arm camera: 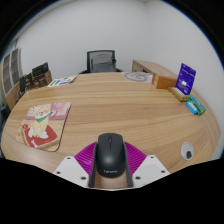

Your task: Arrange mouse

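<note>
A black Lenovo mouse [109, 156] sits between my gripper's [110, 172] two fingers, its front pointing away from me. The magenta pads [86, 156] press against both of its sides, so the gripper is shut on it. The mouse is over the near edge of the wooden table [120, 110]. A mouse pad with a cartoon print [40, 123] lies flat on the table, ahead and to the left of the fingers.
A small white round object [187, 150] lies right of the fingers. A teal item [193, 104] and a purple box [187, 75] stand far right. A wooden box [150, 72], papers [62, 81] and a black chair [102, 62] are at the far side.
</note>
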Demonstrator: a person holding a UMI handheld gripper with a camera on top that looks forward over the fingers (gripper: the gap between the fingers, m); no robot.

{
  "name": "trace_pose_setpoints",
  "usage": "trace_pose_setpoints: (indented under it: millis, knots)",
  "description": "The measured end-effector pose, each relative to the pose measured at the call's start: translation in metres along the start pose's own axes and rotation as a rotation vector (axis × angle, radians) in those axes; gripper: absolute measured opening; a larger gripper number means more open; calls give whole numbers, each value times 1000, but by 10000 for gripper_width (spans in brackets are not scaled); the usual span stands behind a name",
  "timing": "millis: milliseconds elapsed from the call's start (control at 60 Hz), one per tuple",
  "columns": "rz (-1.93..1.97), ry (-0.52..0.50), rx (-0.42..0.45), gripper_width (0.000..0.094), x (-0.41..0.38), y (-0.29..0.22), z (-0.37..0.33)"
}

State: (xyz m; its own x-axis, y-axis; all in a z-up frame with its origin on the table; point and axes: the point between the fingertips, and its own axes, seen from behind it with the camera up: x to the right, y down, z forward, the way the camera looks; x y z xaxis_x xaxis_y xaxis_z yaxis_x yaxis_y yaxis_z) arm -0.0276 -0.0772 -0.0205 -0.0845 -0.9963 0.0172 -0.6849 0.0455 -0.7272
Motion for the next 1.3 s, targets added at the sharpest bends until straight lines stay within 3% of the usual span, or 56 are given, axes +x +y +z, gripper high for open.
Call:
trace_pose_setpoints:
  millis: [117,333,517,683,817,1033,1300]
  knots:
    - [16,3,-7,340,1,-2,-1]
    - [80,31,-12,325,7,-14,-15]
    - [17,-8,59,325,-26,-77,-32]
    - [-20,-76,132,323,-94,-141,-31]
    - [-37,-140,153,324,-157,-164,-25]
    - [-41,-192,111,325,-243,-145,3]
    - [-76,-132,11,329,-260,-73,49]
